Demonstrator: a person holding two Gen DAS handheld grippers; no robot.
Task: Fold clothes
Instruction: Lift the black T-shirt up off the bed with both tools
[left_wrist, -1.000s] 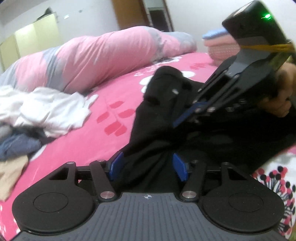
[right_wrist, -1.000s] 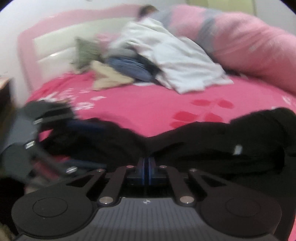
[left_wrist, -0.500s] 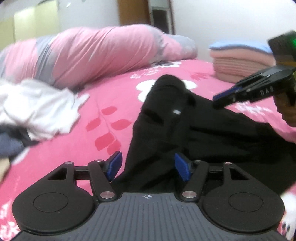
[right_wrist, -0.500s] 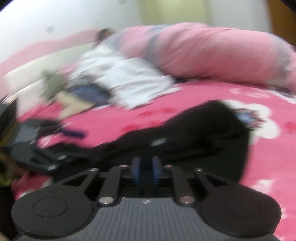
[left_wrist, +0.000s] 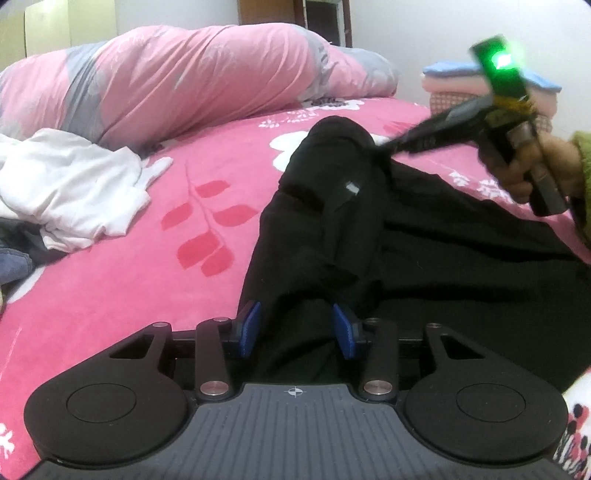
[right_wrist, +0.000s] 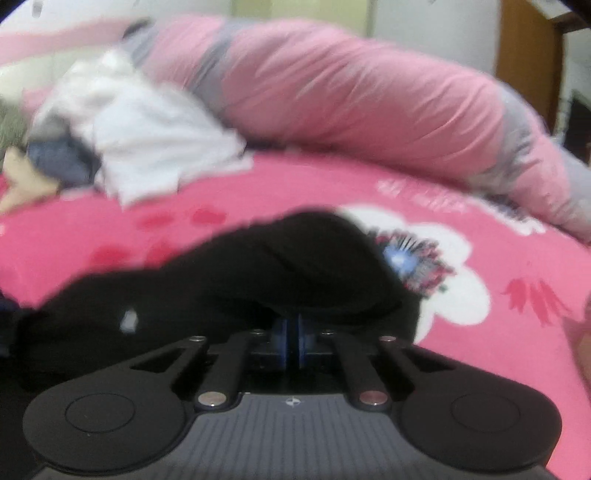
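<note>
A black garment (left_wrist: 332, 229) lies across the pink flowered bedsheet (left_wrist: 147, 280). My left gripper (left_wrist: 295, 326) has its blue pads (left_wrist: 249, 326) apart with a thick fold of the black cloth between them. My right gripper (right_wrist: 291, 341) is shut on the far edge of the black garment (right_wrist: 295, 266); its pads (right_wrist: 280, 341) are nearly together. In the left wrist view the right gripper (left_wrist: 391, 147) reaches the garment's far end from the right, held by a hand.
A rolled pink and grey duvet (left_wrist: 192, 85) lies along the far side. A pile of white and other clothes (left_wrist: 70, 188) sits at the left. Folded towels (left_wrist: 454, 88) are stacked at the far right.
The right gripper has swung from close above my left gripper out to the garment's far end, staying shut on the cloth. The left gripper has stayed on its fold.
</note>
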